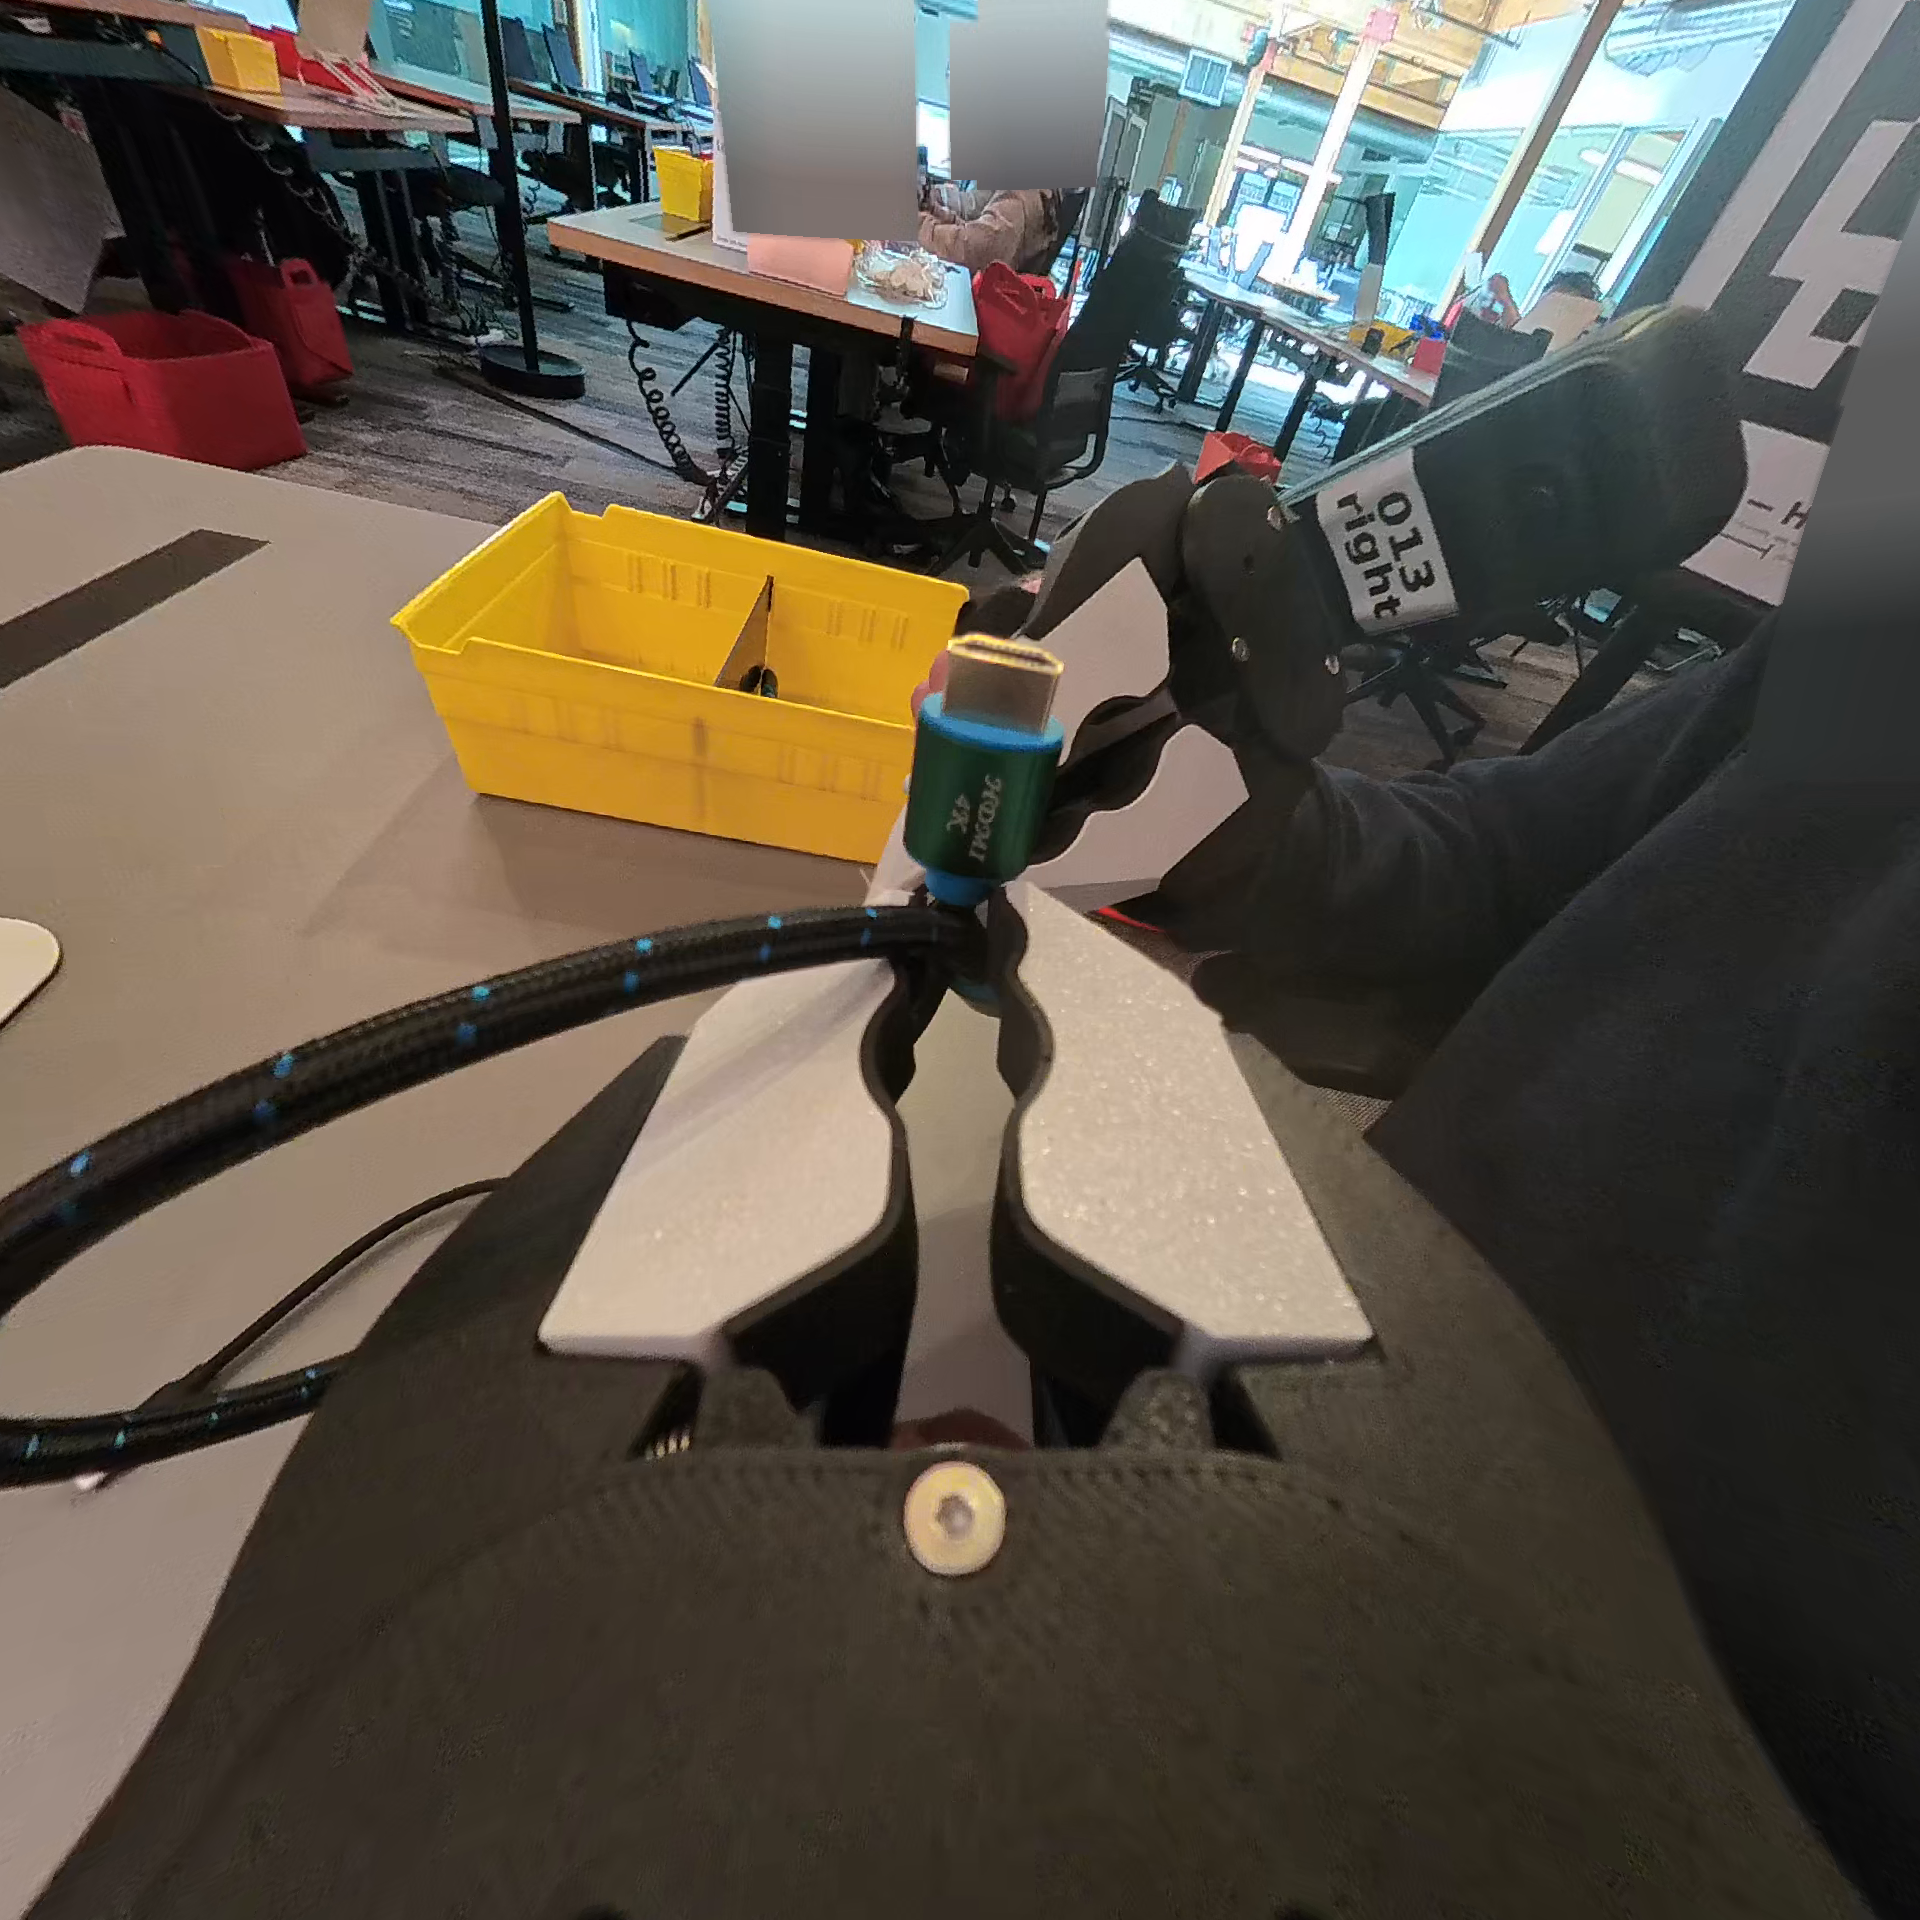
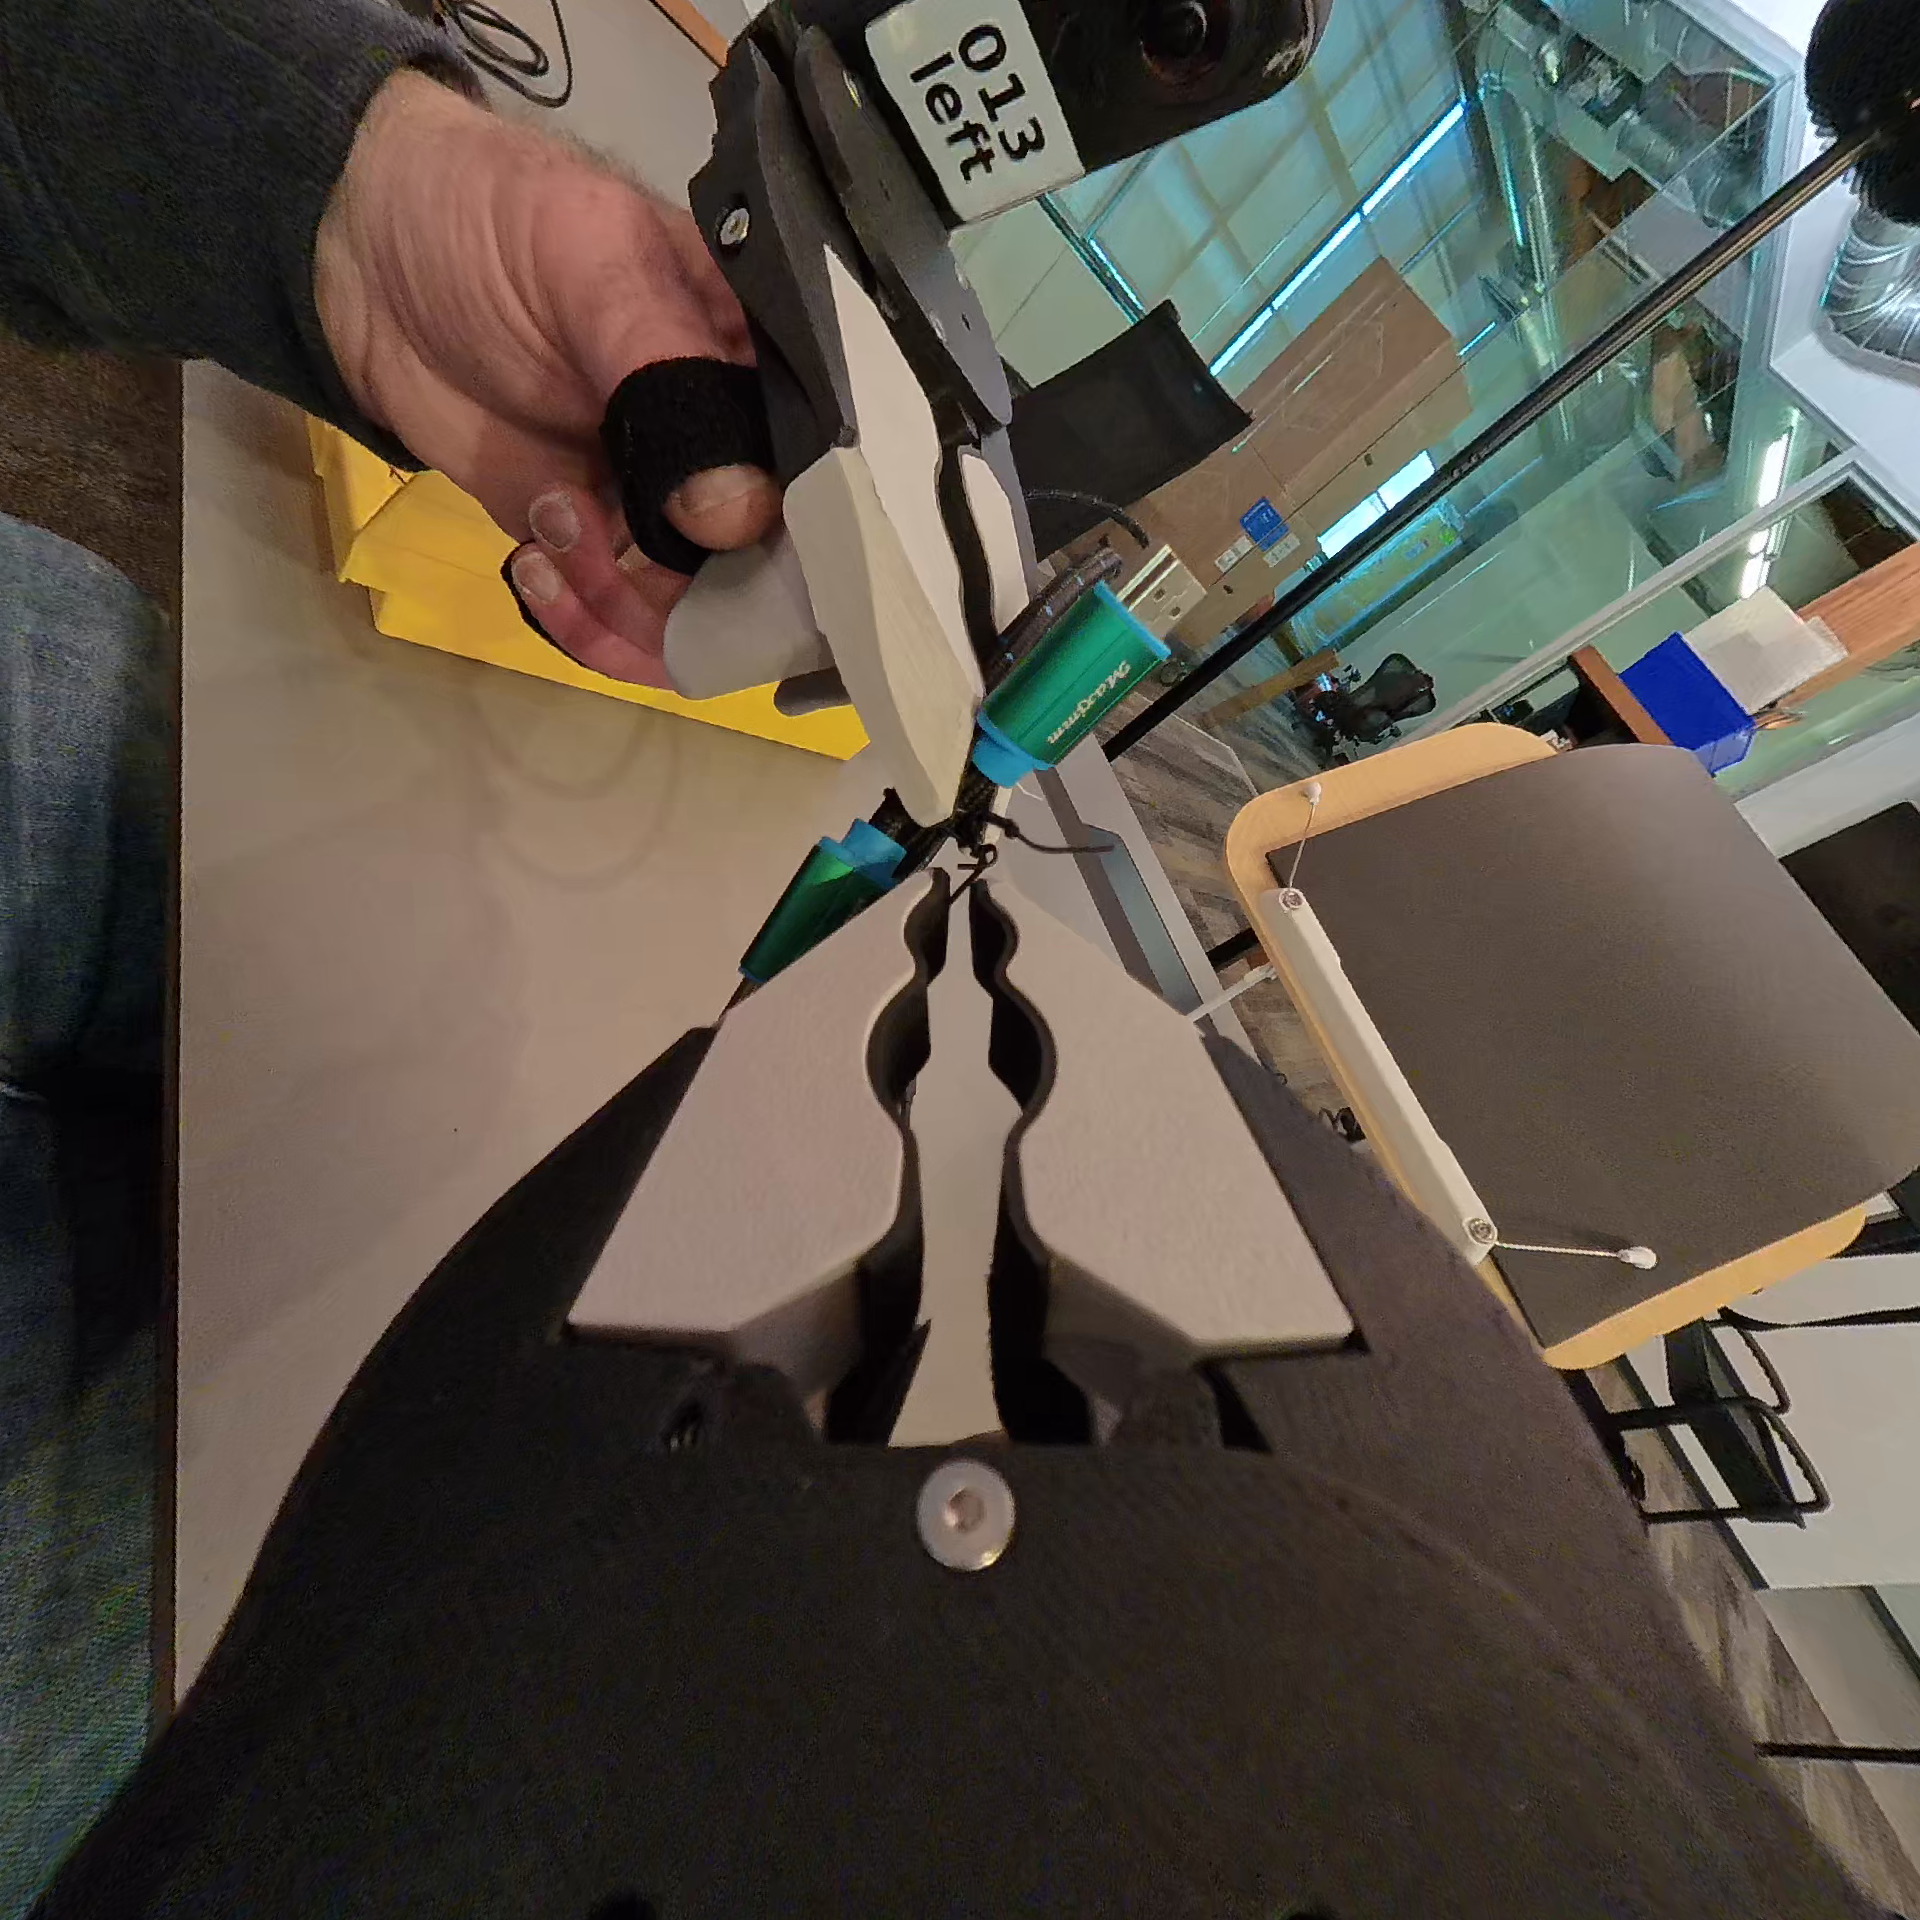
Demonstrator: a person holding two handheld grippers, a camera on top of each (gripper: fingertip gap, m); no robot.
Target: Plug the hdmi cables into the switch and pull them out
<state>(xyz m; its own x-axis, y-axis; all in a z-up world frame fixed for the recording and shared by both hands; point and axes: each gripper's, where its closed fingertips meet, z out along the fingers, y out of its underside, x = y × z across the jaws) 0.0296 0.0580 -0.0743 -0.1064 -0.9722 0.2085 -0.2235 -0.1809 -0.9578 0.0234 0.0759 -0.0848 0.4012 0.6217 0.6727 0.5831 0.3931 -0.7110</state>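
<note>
One grey counter (image 1: 260, 831) is seen, with a yellow bin (image 1: 665, 727) set on it. No switch is shown in either view.

The left tongs (image 1: 956, 966) are closed on the cable (image 1: 468, 1013), right under the green plug (image 1: 982, 790), which is held up in the air above the counter edge with its metal tip (image 1: 1003, 675) pointing up. The right tongs (image 2: 956, 899) are almost fully closed just beside it. A thin black tie (image 2: 1049, 850) is seen at their tips, but it cannot be told if it is pinched. A second plug (image 2: 821, 909) is seen next to their left finger.

The cable is thought to be thick, springy and a bit heavy, so the plug may be pulled sideways by it. The plug shell looks hard, smooth and maybe slippery. A better hold would likely be had on the flat sides of the green shell. The metal tip should be left free, since it could be bent.
</note>
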